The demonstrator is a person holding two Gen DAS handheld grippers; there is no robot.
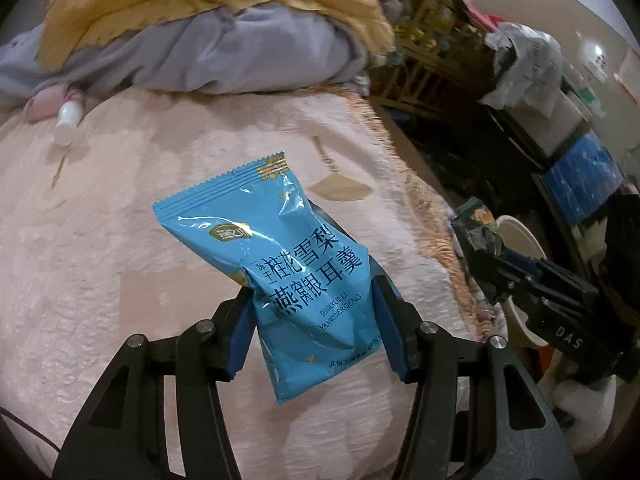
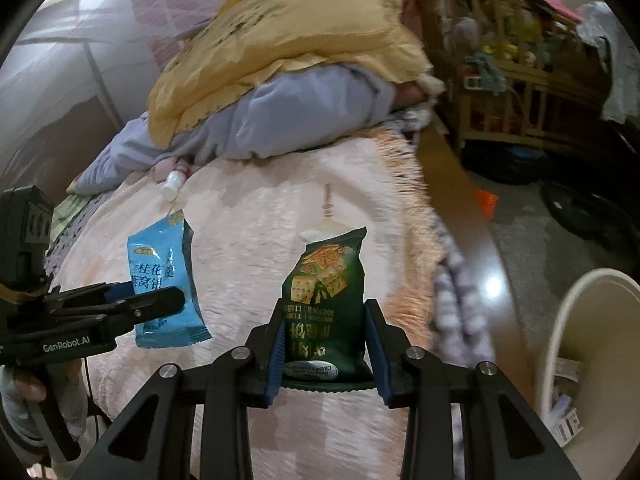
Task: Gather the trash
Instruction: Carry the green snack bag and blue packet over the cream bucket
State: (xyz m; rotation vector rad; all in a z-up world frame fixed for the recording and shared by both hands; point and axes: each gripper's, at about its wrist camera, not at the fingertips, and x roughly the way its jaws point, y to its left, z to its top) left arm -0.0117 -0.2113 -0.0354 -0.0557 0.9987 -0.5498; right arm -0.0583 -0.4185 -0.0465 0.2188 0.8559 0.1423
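Mid-task, judging by both packets lifted off the pink bedspread (image 2: 280, 216) but neither binned yet; left gripper (image 1: 314, 300) clamped on the blue snack packet (image 1: 288, 272), held above the bed; right gripper (image 2: 324, 340) clamped on the green cracker packet (image 2: 326, 304), upright between its pads; cream bin (image 2: 576, 320) at 4 o'clock in the right view, some scraps inside; left to do: drop both in; a small white bottle (image 2: 173, 184) lies at 11 o'clock, maybe trash; blue packet glossy, crinkled, puffy; green one flatter.

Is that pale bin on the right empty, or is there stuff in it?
Not empty. The right wrist view shows papers or wrappers inside the bin near its bottom; how full it is cannot be told.
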